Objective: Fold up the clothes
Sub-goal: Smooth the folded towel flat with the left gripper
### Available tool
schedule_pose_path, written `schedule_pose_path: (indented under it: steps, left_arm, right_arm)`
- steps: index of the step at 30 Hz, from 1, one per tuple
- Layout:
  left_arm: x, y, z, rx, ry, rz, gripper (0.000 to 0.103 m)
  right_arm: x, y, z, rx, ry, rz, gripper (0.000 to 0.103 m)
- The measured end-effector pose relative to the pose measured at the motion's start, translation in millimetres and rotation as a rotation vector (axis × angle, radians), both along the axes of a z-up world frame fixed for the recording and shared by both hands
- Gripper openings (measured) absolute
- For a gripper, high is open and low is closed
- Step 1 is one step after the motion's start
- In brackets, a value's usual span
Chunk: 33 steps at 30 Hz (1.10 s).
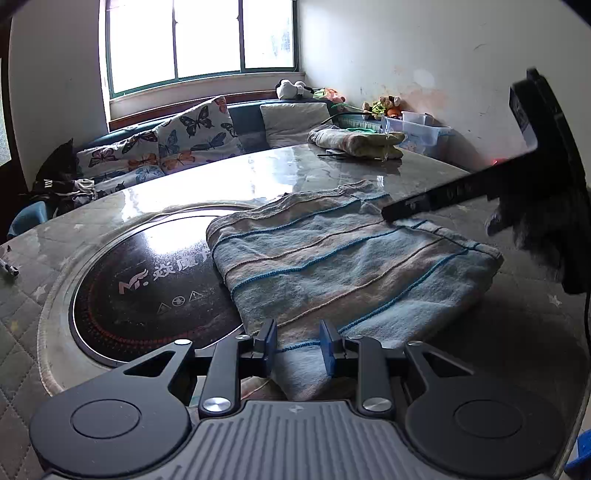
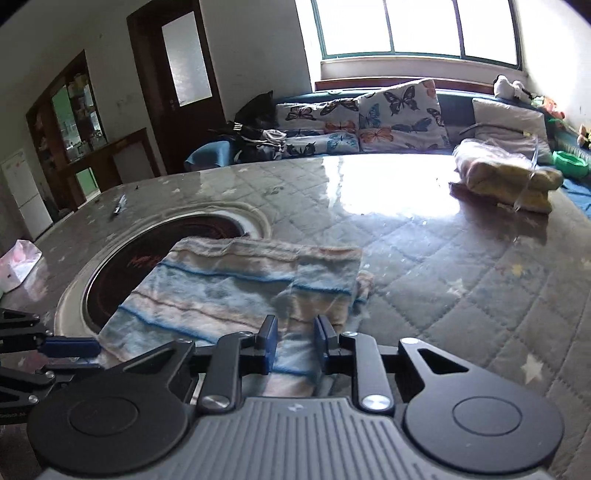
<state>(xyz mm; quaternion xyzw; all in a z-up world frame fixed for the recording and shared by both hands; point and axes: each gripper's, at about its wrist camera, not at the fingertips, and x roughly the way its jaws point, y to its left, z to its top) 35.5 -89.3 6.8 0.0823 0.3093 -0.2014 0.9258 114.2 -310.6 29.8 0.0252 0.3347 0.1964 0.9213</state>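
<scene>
left gripper nearest in the left wrist view, jaws parted with a moderate gap, blue pads on either side of the near edge of the striped cloth; pads don't look pressed onto fabric, can't tell if the cloth is touching them. right gripper same deal in the right wrist view, jaws apart, near edge of the striped cloth sits in the gap, nothing clamped.

cloth is folded, blue and beige stripes, lying flat on the quilted surface. its left part overlaps the round black induction cooktop sunk into the surface. one corner looks doubled over on the right side in the right wrist view.

right gripper's finger reaches in from the right in the left wrist view, tip over the cloth's far edge.

further out: a pen on the surface left of the cooktop, a folded yellowish bundle at the far right. beyond that a sofa with butterfly cushions under the window.
</scene>
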Motion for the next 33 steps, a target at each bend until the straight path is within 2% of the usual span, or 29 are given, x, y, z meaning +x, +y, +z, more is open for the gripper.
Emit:
schedule_pose_path:
  steps: [5, 12, 15, 19, 21, 27, 31, 33]
  left_arm:
    - [0.6, -0.5, 0.1, -0.005, 0.007, -0.001, 0.029]
    - [1.7, 5.5, -1.8, -0.032, 0.022, -0.003, 0.029]
    - [2.0, 7.1, -2.3, -0.04, 0.024, -0.008, 0.029]
    - [2.7, 8.1, -0.9, -0.046, 0.033, -0.007, 0.029]
    - [3.0, 8.2, -1.2, -0.048, 0.033, -0.006, 0.029]
    - [3.6, 8.3, -1.4, -0.055, 0.033, -0.003, 0.029]
    - [3.3, 9.8, -1.9, -0.063, 0.033, -0.004, 0.029]
    - [3.5, 10.0, -2.0, -0.067, 0.032, -0.004, 0.029]
  right_arm:
    - [13.8, 8.0, 9.9, -0.02, -0.029, 0.038, 0.022]
    - [52.2, 9.0, -5.4, -0.041, 0.027, 0.026, 0.022]
    - [54.9, 5.1, -8.6, -0.013, 0.036, 0.019, 0.022]
    - [52.2, 10.2, -1.1, -0.028, 0.031, 0.02, 0.024]
    - [51.7, 16.5, 8.0, -0.029, 0.014, 0.043, 0.024]
    - [57.9, 61.4, 19.2, -0.078, 0.042, 0.165, 0.023]
    - [74.3, 79.6, 11.2, -0.122, 0.088, 0.164, 0.023]
    - [83.1, 79.9, 4.9, -0.12, 0.121, 0.142, 0.018]
